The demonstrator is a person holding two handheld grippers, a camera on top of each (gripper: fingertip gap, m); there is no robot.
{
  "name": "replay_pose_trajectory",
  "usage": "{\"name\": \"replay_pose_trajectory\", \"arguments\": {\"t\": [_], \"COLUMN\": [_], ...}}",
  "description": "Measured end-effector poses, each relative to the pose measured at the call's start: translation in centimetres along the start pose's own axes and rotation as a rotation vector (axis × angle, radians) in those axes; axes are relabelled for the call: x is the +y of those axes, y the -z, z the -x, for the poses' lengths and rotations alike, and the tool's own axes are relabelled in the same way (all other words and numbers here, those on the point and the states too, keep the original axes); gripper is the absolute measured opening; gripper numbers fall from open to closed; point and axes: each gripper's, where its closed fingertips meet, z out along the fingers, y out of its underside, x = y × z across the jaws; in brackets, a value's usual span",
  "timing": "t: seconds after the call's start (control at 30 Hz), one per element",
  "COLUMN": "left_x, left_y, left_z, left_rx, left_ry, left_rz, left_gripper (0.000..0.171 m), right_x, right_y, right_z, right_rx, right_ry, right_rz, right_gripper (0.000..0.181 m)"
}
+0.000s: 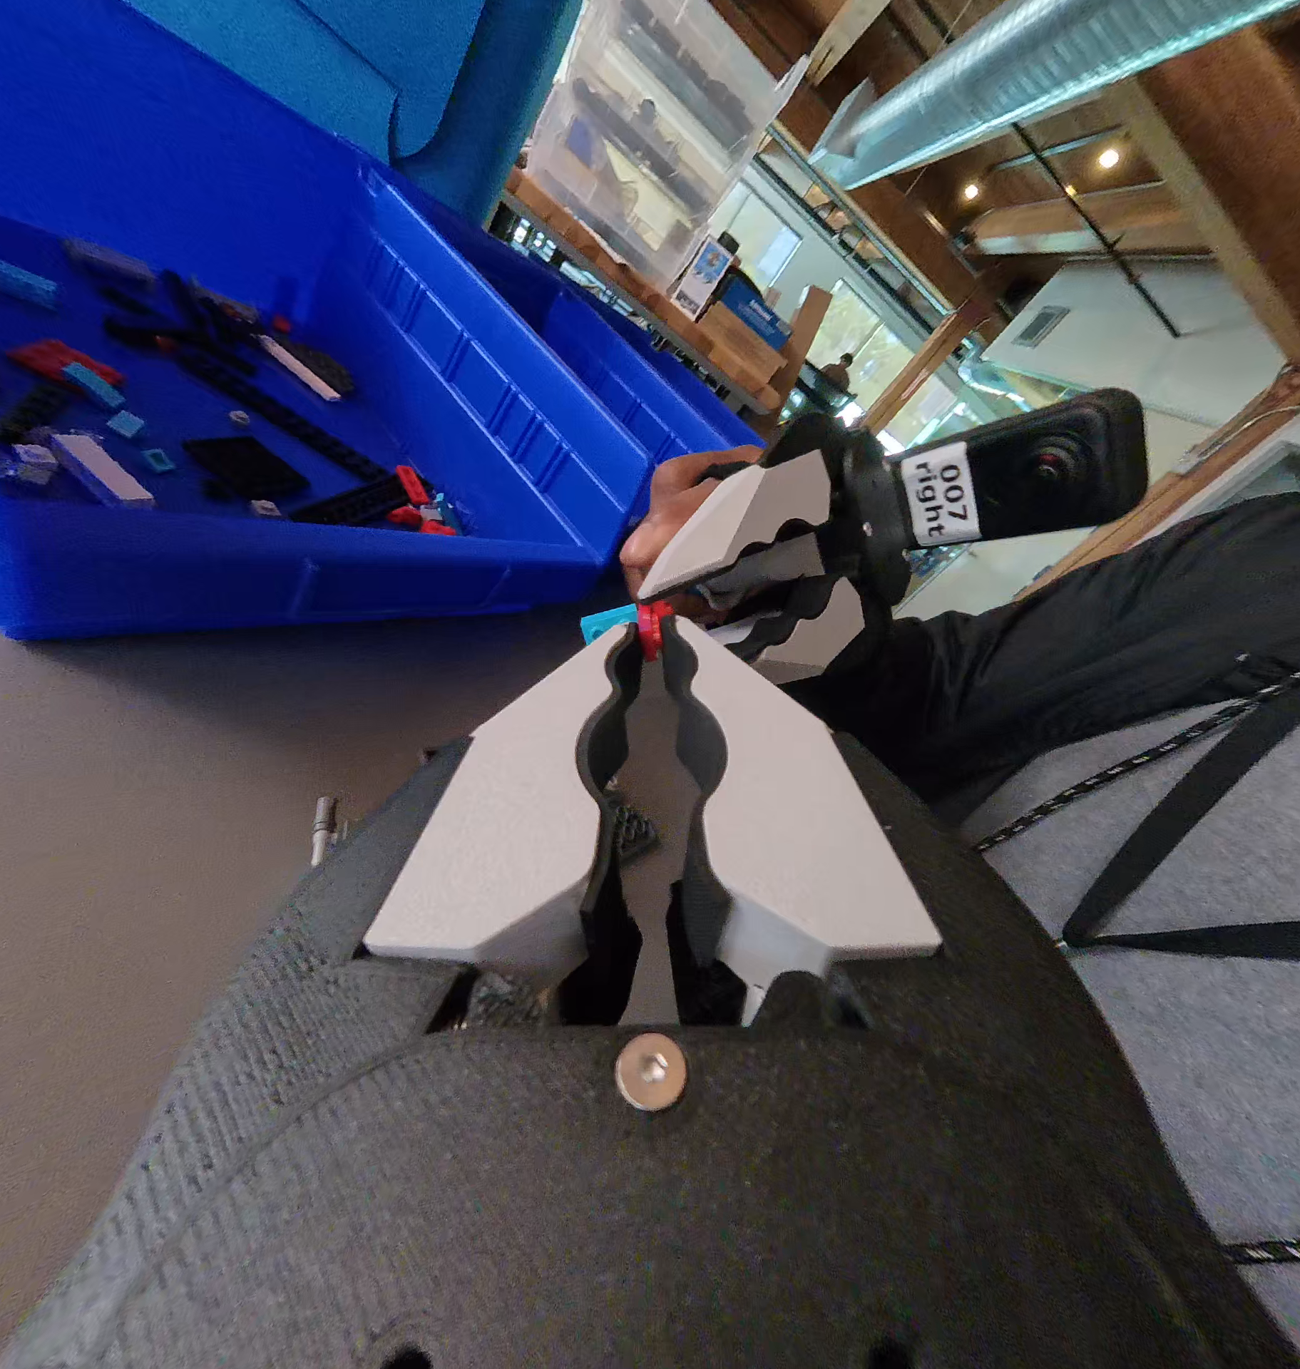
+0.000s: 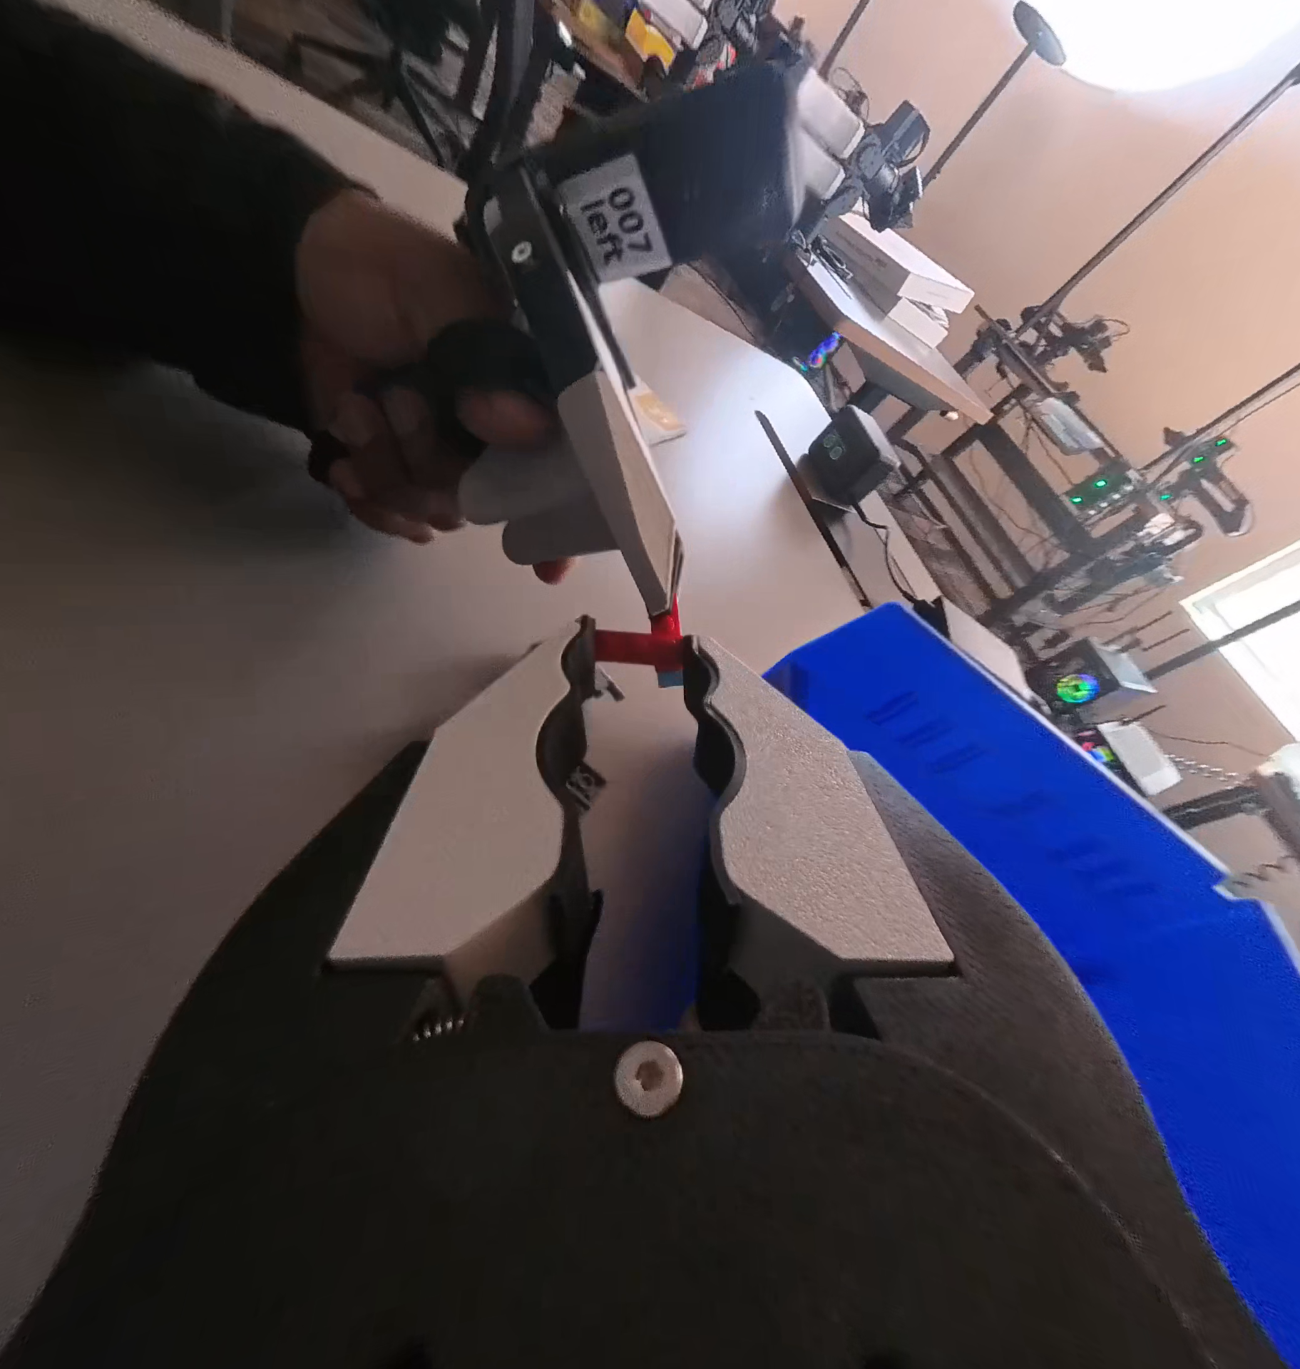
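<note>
The left gripper (image 1: 652, 637) pinches a small red round piece (image 1: 651, 631) edge-on at its very fingertips, closed tight on it. A flat red plate (image 2: 635, 643) spans the gap between the right gripper's (image 2: 639, 652) tips, clamped at both ends, with a turquoise piece (image 1: 608, 621) joined to it (its shape is partly hidden). The red round piece touches the plate's end, above the grey tabletop (image 1: 113, 815).
</note>
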Motion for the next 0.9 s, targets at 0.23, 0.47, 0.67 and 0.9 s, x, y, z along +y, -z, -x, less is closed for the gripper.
{"name": "replay_pose_trajectory", "arguments": {"t": [0.23,0.47,0.67,0.9], "left_x": [-1.2,-1.0,-0.8,-1.2], "left_y": [1.7,1.5,0.7,0.5], "left_z": [1.9,1.9,1.1,0.0], "left_rx": [-0.074,-0.073,-0.066,-0.024], "left_ry": [0.016,0.015,-0.049,-0.101], "left_rz": [-0.064,-0.062,-0.045,-0.073], "left_gripper": [0.005,0.005,0.005,0.005], "right_x": [-1.0,1.5,5.8,6.1], "right_y": [0.9,2.4,4.4,3.9], "right_z": [-1.8,-7.7,-11.1,-10.7], "right_rx": [0.020,0.413,0.634,0.563], "right_ry": [-0.158,-0.084,-0.116,-0.137], "right_rz": [-0.078,0.113,0.355,0.352], "right_gripper": [0.023,0.025,0.026,0.049]}}
